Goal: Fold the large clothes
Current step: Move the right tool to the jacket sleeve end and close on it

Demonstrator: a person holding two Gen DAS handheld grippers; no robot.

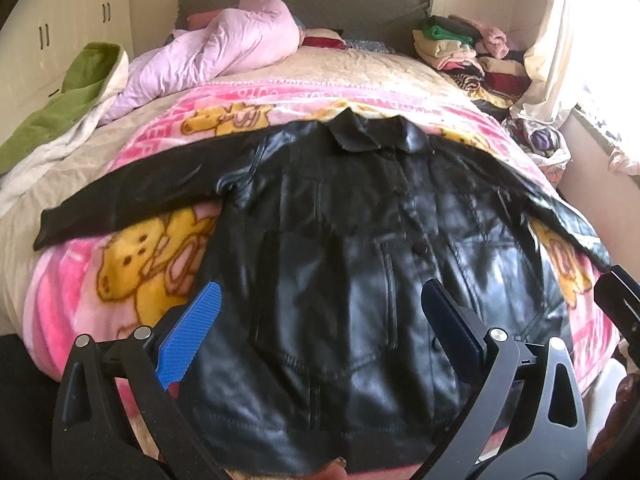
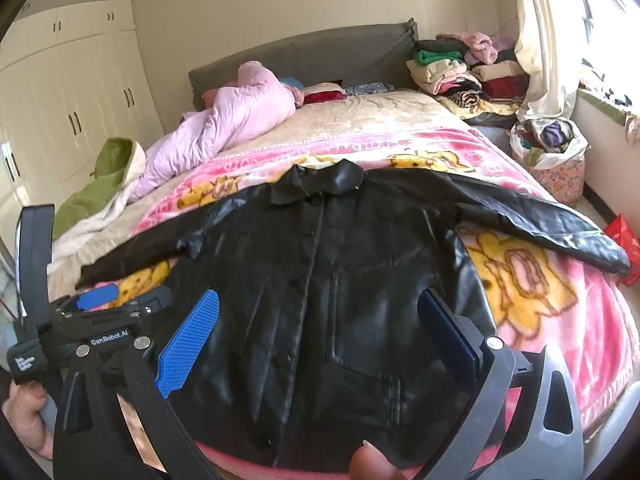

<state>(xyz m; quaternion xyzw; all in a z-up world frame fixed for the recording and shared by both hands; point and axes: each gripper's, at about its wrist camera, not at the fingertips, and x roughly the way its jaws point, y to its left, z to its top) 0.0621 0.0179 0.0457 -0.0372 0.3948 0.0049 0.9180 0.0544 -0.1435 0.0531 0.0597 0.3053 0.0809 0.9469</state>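
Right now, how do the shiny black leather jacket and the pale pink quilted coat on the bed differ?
The shiny black leather jacket lies spread flat, front up, both sleeves stretched sideways; the pale pink quilted coat is bunched in a rumpled heap. The jacket rests on the pink cartoon-bear blanket at the near end of the bed, under both open grippers; the coat sits farther back near the grey headboard. The jacket looks glossy and smooth, the coat matte and puffy. Both are unfolded.

Black jacket (image 1: 340, 280) hem cut off below (both views); blanket (image 1: 132, 264) beneath mostly hidden.
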